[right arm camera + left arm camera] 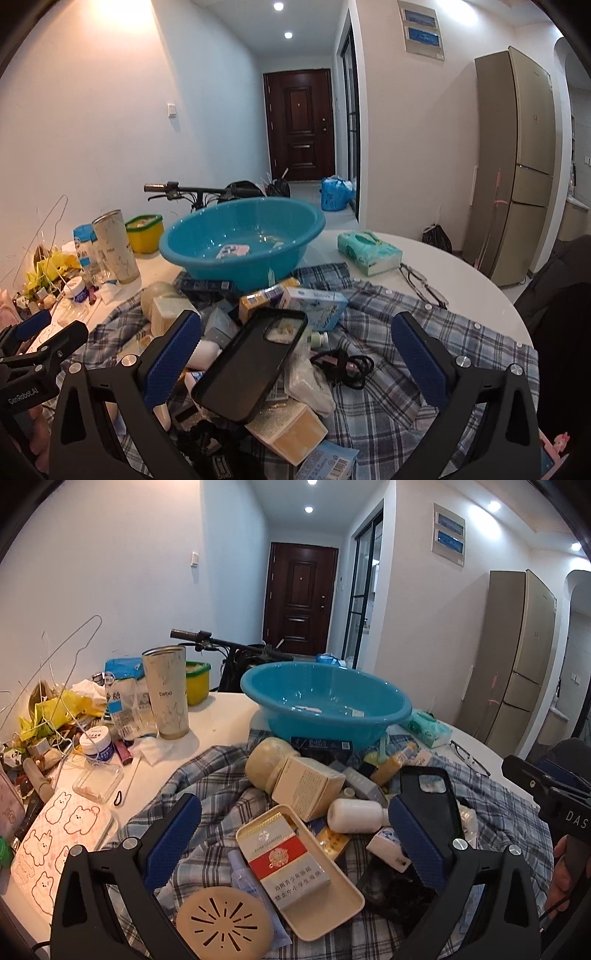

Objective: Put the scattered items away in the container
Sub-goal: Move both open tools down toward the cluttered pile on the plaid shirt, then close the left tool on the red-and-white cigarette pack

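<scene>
Basin [325,705]: your blue tub sits in the middle of both wrist views, at the far side of the white table [221,716], its near edge resting on the plaid shirt [207,775]; in the right wrist view a small patterned item lies on its floor. That shirt spreads across the lower half of each frame with the scattered pile heaped on it. At the left of the left wrist view you have a tall white tumbler [166,692] standing upright beside a blue-and-white bag [123,686]. A green tissue pack [369,253] lies right of centre in the right wrist view, apart from the pile. Lower centre of that view, a black phone case [255,363] leans tilted on the heap, just beside your right gripper's [295,350] left finger. Your left gripper [295,834] hangs over a beige tray [314,878] carrying a red-and-white cigarette pack [288,864]. Both grippers are spread wide, grasping nothing.
</scene>
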